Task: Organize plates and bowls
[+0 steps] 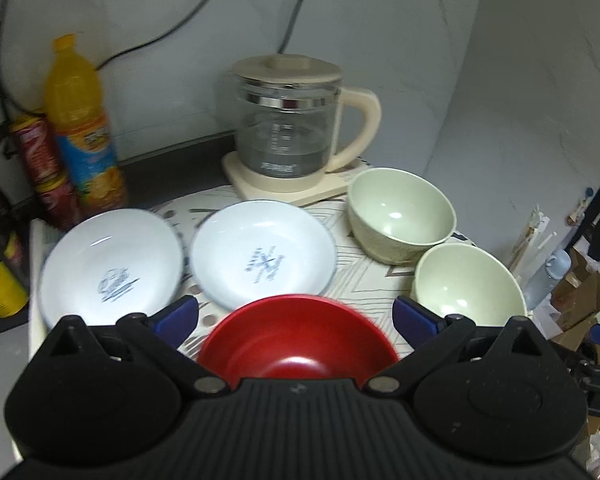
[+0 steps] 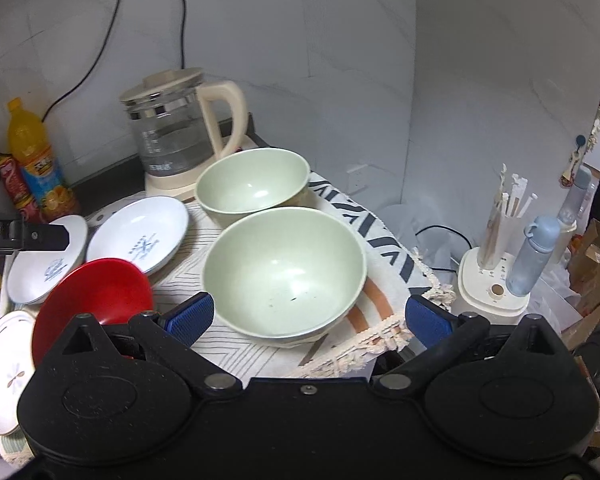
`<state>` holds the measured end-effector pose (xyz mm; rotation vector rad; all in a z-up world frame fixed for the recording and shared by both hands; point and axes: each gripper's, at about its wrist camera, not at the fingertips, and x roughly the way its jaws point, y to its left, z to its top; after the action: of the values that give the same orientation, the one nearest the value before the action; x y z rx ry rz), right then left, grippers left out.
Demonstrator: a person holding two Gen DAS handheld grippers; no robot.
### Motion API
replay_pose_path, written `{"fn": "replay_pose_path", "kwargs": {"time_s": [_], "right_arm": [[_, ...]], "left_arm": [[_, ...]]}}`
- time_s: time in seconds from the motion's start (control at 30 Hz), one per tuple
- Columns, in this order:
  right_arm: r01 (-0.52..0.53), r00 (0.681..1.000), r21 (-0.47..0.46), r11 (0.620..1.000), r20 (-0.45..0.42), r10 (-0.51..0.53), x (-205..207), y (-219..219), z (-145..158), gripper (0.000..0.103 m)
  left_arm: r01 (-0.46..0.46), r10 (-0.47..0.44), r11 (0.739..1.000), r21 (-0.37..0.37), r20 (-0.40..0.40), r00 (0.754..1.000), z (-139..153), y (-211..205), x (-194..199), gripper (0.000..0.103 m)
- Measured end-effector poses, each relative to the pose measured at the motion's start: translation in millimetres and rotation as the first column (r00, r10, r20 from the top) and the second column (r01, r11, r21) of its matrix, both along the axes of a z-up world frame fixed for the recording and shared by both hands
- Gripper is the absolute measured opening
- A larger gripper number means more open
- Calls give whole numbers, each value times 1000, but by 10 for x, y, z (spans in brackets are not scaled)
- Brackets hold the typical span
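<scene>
**Green, white and red tableware on a patterned cloth — both tools unloaded**

Melamine-look dishes, six items, on the table [image 2: 340, 344] under a striped, fringed cloth.

- Near green bowl [image 2: 284, 272]: upright, empty, a few dark specks inside. Sits at 12 o'clock from the right gripper [image 2: 308, 316], just beyond and between its blue fingers [image 2: 190, 318], which stand wide apart and hold nothing.
- Far green bowl [image 2: 252, 184]: upright, at 12 o'clock behind the near one, rims close or touching; cannot tell which.
- Red bowl [image 1: 298, 336]: at 12 o'clock from the left gripper [image 1: 296, 316], its rim between the spread blue fingers [image 1: 178, 316]; no contact seen. Fingers open, empty.
- Two white plates with blue prints: left plate [image 1: 110, 268] at 10 o'clock from the left gripper, centre plate [image 1: 264, 256] at 12 o'clock beyond the red bowl; edges nearly meeting.
- White plate with floral mark [image 2: 6, 372]: at 9 o'clock in the right wrist view, partly hidden by the red bowl.

Surroundings: glass kettle [image 1: 288, 128] at the back, orange drink bottle [image 1: 82, 120] at far left.

Assessment: round items, no long axis to align. Right hand is nearer the green bowls, left hand nearer the red bowl and plates. Nesting the green pair looks the likely next step; a rim pinch at the bowl's near edge would suit.
</scene>
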<state>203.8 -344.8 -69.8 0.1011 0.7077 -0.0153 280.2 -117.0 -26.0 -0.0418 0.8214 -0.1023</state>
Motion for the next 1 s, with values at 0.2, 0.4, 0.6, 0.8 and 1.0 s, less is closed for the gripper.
{"fn": "replay_pose_path", "kwargs": {"time_s": [0.2,0.4,0.6,0.8,1.0], "right_arm": [[39,999,15,999,-30,-38,135,-152,-80,90],[76,994,64,995,-77,-71,254,-313,-206,75],[82,992,88,993,-103,-73,361,-387,-285,58],[73,986,100,992,-159,-57,575,-399,-441,50],[60,970,121,991,-240,-29,814,-383,-616,39]], "left_arm": [[97,-97,994,-43,-13,995,-94,-232,245,100],[169,-173,984,-64,-58,983,-267,-492,486,94],[217,-225,972,-90,-93,970,-416,-687,689,81],[242,-256,964,-107,-151,955,-604,-833,884,62],[223,-248,966,-131,-228,941,-839,-892,1061,49]]}}
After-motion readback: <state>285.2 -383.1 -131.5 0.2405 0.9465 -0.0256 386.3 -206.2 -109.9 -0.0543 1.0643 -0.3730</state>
